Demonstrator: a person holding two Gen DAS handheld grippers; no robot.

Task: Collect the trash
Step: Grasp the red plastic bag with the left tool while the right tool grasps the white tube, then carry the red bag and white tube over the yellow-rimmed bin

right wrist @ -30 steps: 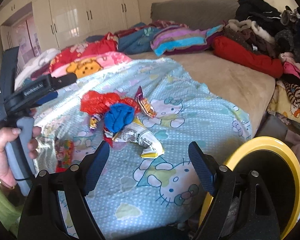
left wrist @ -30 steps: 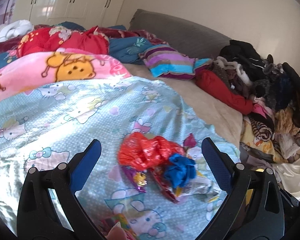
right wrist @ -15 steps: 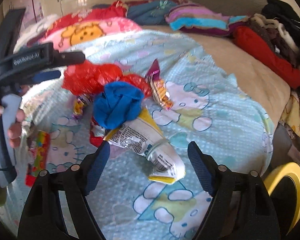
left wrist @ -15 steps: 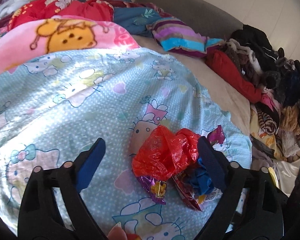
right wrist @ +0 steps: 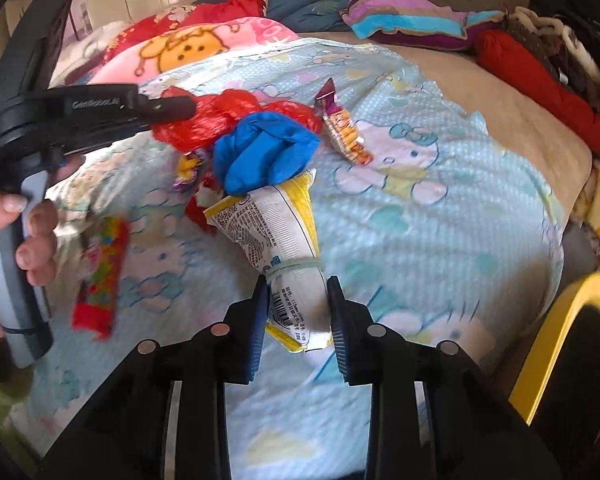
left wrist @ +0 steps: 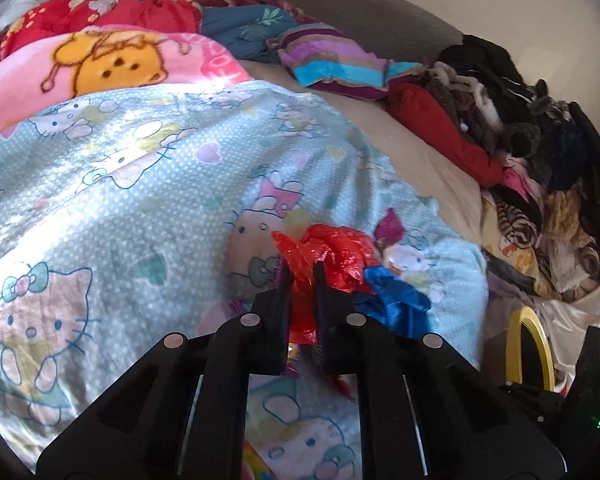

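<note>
A heap of trash lies on the light blue cartoon-cat bedsheet (left wrist: 140,200). My left gripper (left wrist: 303,276) is shut on the crumpled red plastic bag (left wrist: 336,252); in the right wrist view its fingers (right wrist: 172,106) reach into that red bag (right wrist: 220,120). My right gripper (right wrist: 298,288) is closing on the white and yellow snack bag (right wrist: 284,240), which fills the gap, both pads against it. A crumpled blue bag (right wrist: 264,152) rests on the snack bag's far end. A purple and orange wrapper (right wrist: 344,128) and a colourful wrapper (right wrist: 100,264) lie loose.
A yellow-rimmed bin (right wrist: 560,340) stands off the bed's right edge. Piled clothes (left wrist: 540,160) fill the right side, and a striped pillow (left wrist: 332,60) and pink blanket (left wrist: 100,68) lie at the back. A hand (right wrist: 24,232) grips the left gripper's handle.
Both grippers sank toward the trash heap and their jaws came together: the left onto the red bag, the right around the snack bag.
</note>
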